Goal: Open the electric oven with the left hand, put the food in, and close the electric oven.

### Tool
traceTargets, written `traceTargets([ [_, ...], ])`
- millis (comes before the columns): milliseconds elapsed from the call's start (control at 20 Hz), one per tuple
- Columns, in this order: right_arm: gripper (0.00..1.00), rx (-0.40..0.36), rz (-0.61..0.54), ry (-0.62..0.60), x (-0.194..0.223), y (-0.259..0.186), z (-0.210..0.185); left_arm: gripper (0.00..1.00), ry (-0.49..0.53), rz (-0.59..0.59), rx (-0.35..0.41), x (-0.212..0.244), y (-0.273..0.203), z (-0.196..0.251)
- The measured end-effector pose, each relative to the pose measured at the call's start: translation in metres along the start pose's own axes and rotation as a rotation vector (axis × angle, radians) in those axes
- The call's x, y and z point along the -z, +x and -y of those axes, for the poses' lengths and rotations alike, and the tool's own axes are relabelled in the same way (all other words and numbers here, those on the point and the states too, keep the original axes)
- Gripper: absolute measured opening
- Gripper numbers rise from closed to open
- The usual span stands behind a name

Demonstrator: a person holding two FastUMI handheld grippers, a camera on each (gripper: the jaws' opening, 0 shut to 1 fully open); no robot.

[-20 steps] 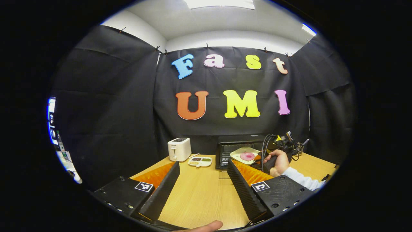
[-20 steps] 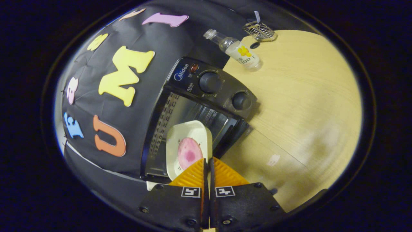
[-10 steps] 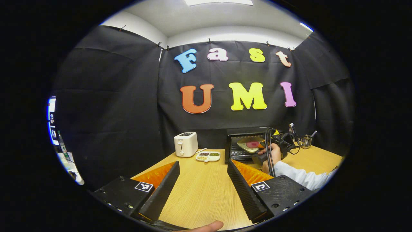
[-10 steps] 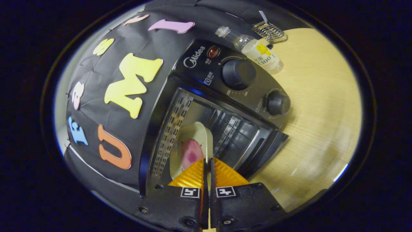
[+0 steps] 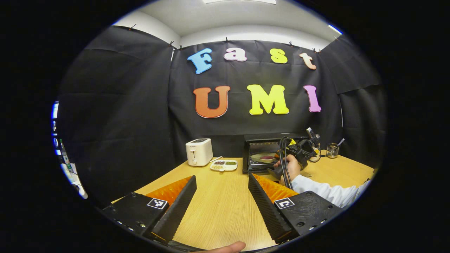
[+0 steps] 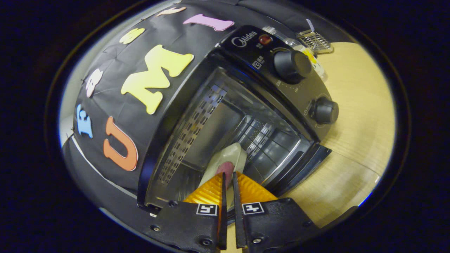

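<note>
- One plate (image 6: pixel 227 159) of pink food (image 6: pixel 225 169) sits partly inside the open oven (image 6: pixel 246 116), its near edge pinched in the right claw (image 6: pixel 228 182).
- Insertion is underway; next, I judge, set it down, let go, withdraw.
- The left claw (image 5: pixel 221 196) hangs spread and empty over the table (image 5: pixel 218 211), free to shut the door.

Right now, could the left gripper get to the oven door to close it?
Probably not yet. The left gripper hangs open over the table, well back from the oven door, and the right gripper holding the plate is in the opening.
</note>
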State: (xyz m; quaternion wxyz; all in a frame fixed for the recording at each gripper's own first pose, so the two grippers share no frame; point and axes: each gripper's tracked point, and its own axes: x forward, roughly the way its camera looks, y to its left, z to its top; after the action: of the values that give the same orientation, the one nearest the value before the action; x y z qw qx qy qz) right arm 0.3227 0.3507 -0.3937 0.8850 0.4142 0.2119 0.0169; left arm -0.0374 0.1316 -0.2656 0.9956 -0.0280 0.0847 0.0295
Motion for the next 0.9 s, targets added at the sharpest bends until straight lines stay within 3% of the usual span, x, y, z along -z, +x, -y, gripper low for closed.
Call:
traceTargets([
  [50,0.07,-0.005,0.013,-0.028,0.000,-0.004,-0.001,0.94,-0.002,-0.002,-0.006,-0.001,0.000,-0.003],
  [100,0.25,-0.010,0.021,-0.056,-0.002,-0.010,-0.002,0.94,-0.007,-0.004,-0.009,-0.002,-0.002,-0.003],
  [150,0.22,-0.014,0.031,-0.086,-0.004,-0.017,-0.002,0.94,-0.014,-0.006,-0.010,-0.002,-0.003,-0.004],
  [450,0.67,-0.057,0.068,-0.309,-0.010,-0.086,-0.003,0.94,-0.024,-0.018,-0.012,-0.006,-0.013,-0.001],
  [500,0.79,-0.062,0.077,-0.351,-0.016,-0.101,-0.001,0.95,-0.027,-0.019,-0.009,-0.006,-0.015,0.001],
  [700,0.97,-0.101,0.158,-0.484,-0.056,-0.163,0.000,0.95,-0.048,-0.025,0.027,-0.008,-0.016,0.017],
  [750,0.93,-0.106,0.163,-0.512,-0.065,-0.179,0.002,0.95,-0.049,-0.030,0.032,-0.008,-0.014,0.021],
  [900,0.95,-0.115,0.190,-0.596,-0.096,-0.224,0.006,0.94,-0.042,-0.054,0.040,-0.004,-0.007,0.035],
])
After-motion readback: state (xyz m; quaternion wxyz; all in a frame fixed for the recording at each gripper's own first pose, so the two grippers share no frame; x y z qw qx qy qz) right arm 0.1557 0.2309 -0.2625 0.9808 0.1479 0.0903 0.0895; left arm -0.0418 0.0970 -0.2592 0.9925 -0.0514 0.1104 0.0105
